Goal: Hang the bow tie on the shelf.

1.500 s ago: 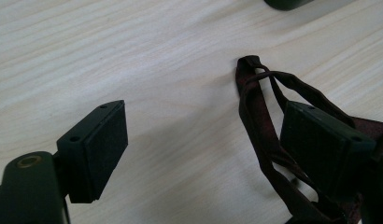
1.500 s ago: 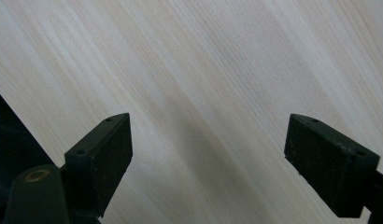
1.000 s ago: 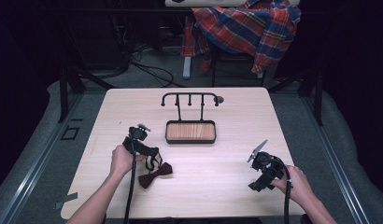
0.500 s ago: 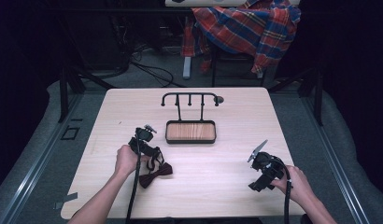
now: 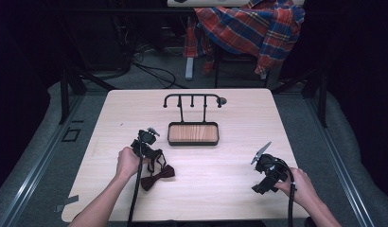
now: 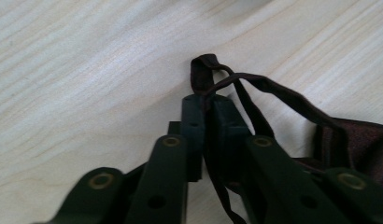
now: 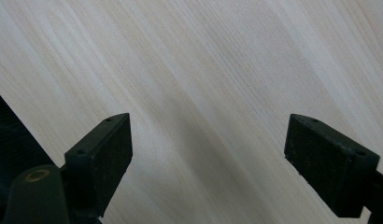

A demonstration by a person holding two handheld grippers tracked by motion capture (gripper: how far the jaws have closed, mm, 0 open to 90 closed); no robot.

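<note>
My left gripper [image 6: 206, 109] pinches the bow tie's strap [image 6: 202, 74], clear in its own view | bow tie [image 5: 157, 176] beside it, part hidden | right gripper [image 7: 208, 158] wide, empty over table [image 7: 189, 70]

On the surface [image 5: 230, 184], the tray [image 5: 193, 134] lies in the middle, nearer the far edge, with the hook rack [image 5: 192, 99] standing just behind it. The bow tie [image 5: 157, 177] lies toward the near left corner. The left claw [image 5: 152, 153] is just behind the bow tie, and the right claw [image 5: 261, 155] is near the near right corner.
</note>
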